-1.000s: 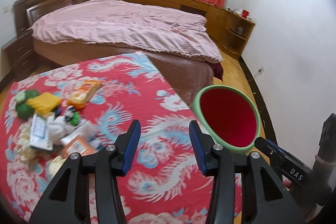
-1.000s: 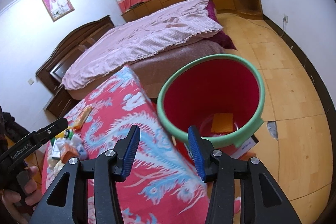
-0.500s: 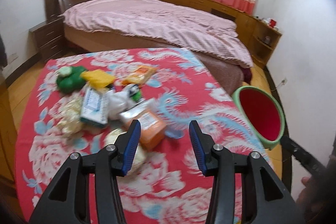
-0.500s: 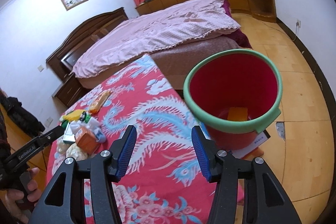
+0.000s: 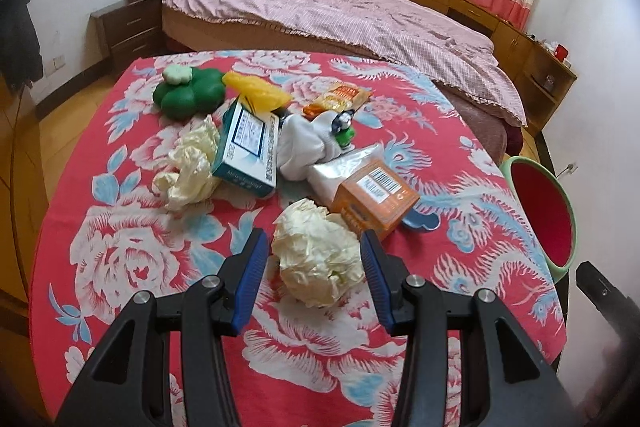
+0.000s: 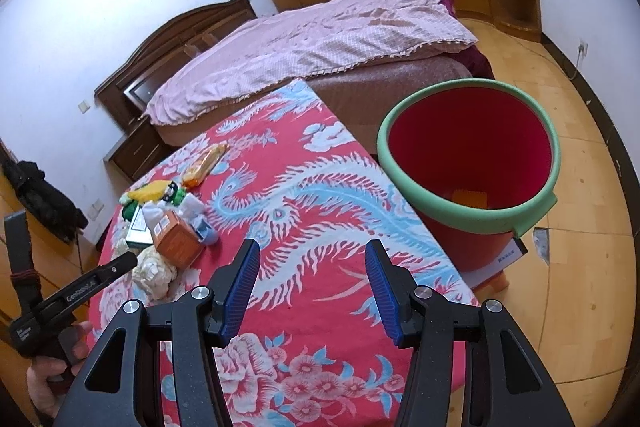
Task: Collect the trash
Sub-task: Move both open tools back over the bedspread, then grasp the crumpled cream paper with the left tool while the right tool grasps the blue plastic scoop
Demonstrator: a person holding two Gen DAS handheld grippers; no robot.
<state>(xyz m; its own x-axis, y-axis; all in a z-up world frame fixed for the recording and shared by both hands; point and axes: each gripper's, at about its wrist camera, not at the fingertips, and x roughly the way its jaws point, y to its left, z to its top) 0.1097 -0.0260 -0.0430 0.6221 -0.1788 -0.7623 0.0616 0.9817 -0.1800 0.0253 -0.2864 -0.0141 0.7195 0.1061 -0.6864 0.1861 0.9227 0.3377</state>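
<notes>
A crumpled cream paper wad [image 5: 320, 255] lies on the red flowered cloth [image 5: 132, 267] straight ahead of me, at twelve o'clock from my left gripper [image 5: 314, 263]. My left jaws stand partly open with the wad between the blue pads; the pads flank it on both sides, and I cannot see them pressing it.

Just past the wad, at one o'clock, an orange box [image 5: 376, 199] with a barcode label rests on the cloth, touching or nearly touching the wad. A silver foil packet [image 5: 344, 163] lies behind the box. At eleven o'clock a teal and white carton [image 5: 250, 151] sits tilted, with a second crumpled cream wad [image 5: 188, 167] against its left side. Behind those lie a white cloth bundle [image 5: 308, 143], a yellow bag [image 5: 256, 91], a green flower-shaped thing [image 5: 188, 93] and an orange snack wrapper [image 5: 340, 97].

The red bin with a green rim [image 6: 468, 151] stands on the floor at the cloth's right edge, at two o'clock from my right gripper [image 6: 312, 291]. Something flat and orange [image 6: 470, 197] lies at its bottom. My right jaws have just been opening; they stand partly open over bare cloth with nothing between them.

Beyond the cloth is a bed with a pink cover [image 5: 340, 7].
</notes>
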